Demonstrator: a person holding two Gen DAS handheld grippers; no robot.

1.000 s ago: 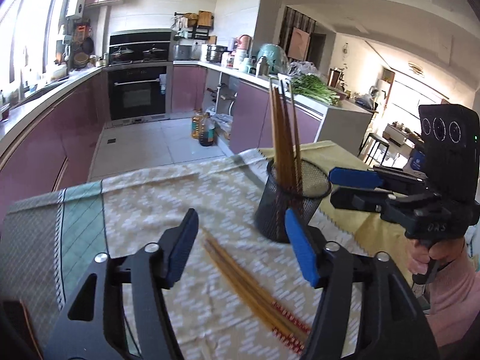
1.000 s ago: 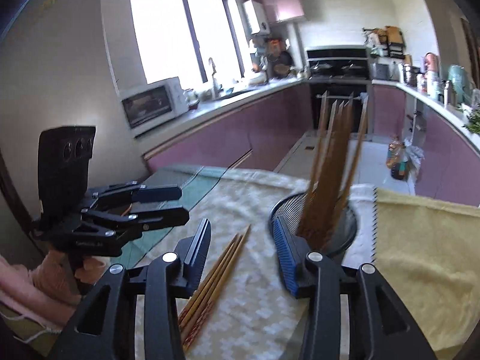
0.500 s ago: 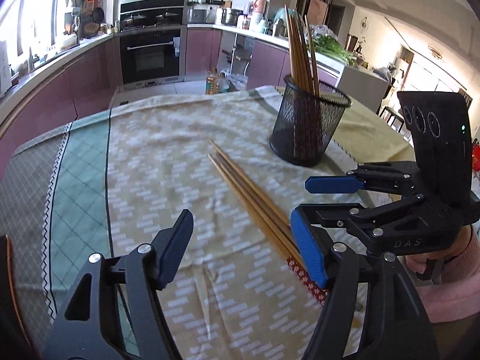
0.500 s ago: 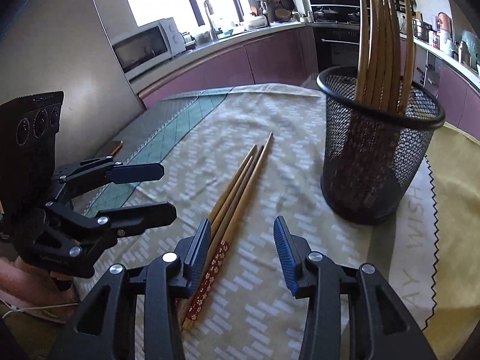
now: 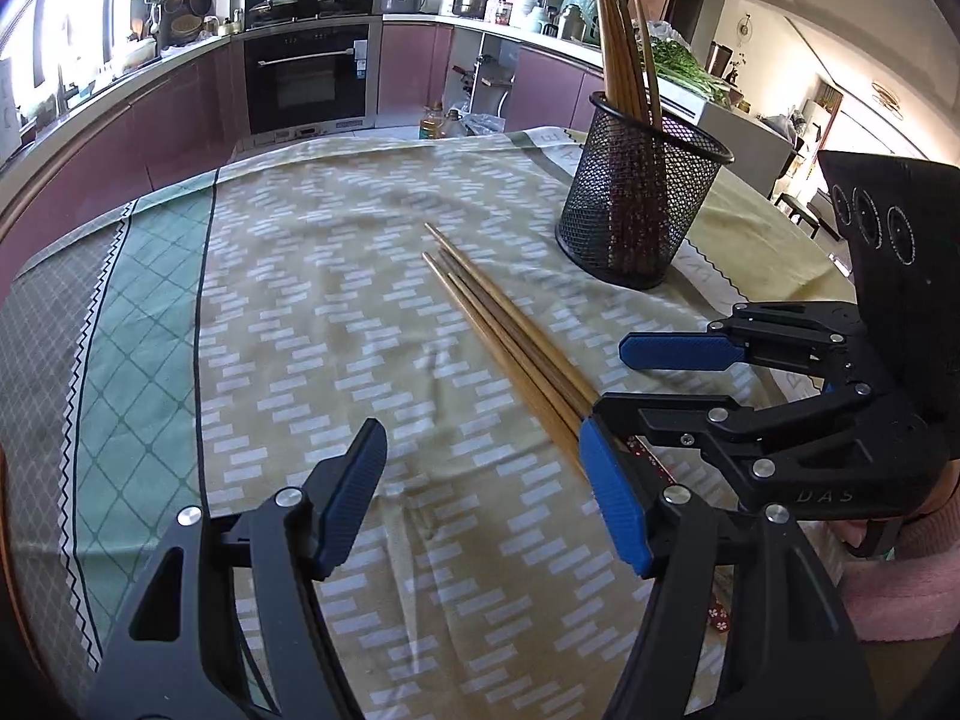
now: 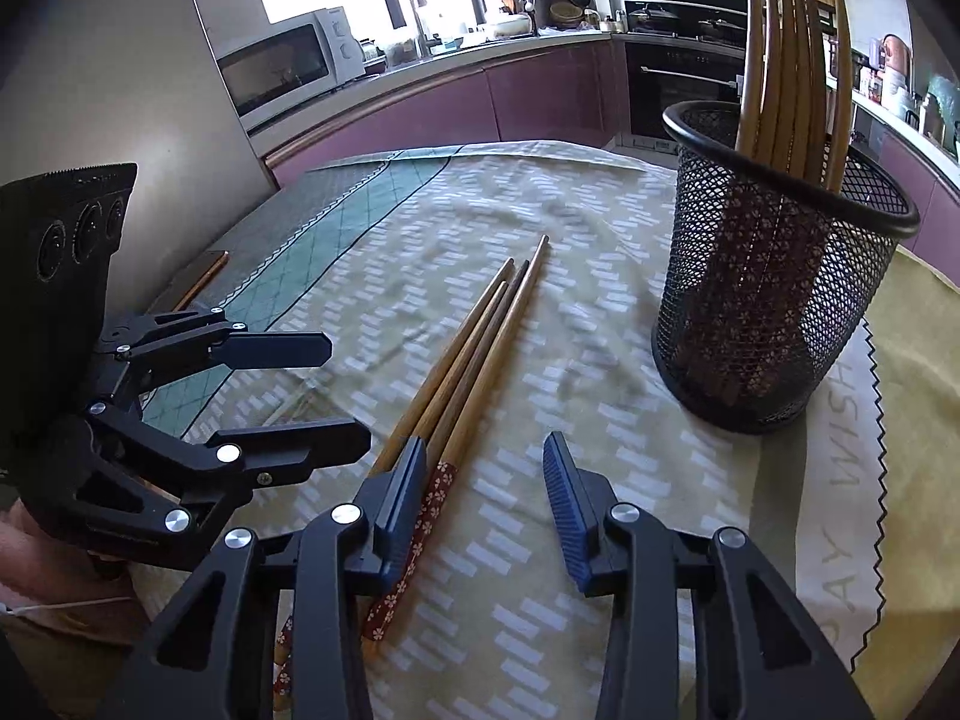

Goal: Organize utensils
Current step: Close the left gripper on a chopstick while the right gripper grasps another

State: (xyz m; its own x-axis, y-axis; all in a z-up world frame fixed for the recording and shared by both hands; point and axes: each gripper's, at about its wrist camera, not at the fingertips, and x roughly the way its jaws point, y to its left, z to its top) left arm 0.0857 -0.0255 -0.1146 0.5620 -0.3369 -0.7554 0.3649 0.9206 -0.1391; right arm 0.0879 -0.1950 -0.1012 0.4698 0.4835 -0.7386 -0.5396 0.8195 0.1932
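Several wooden chopsticks (image 5: 504,324) with red flowered ends lie side by side on the tablecloth; they also show in the right wrist view (image 6: 474,360). A black mesh holder (image 5: 636,204) stands beyond them with several chopsticks upright in it, also seen in the right wrist view (image 6: 774,276). My left gripper (image 5: 480,486) is open and empty, low over the cloth just left of the loose chopsticks. My right gripper (image 6: 480,492) is open and empty over their red ends; it shows in the left wrist view (image 5: 666,381).
A patterned cloth (image 5: 312,312) in beige, green and grey covers the table. A yellow cloth (image 6: 924,372) lies under and right of the holder. A phone (image 6: 201,279) lies at the table's left edge. Kitchen counters and an oven (image 5: 312,78) stand behind.
Both grippers have dropped lower and tilted down toward the loose chopsticks on the cloth. Both stay open. The chopsticks and holder have not moved.
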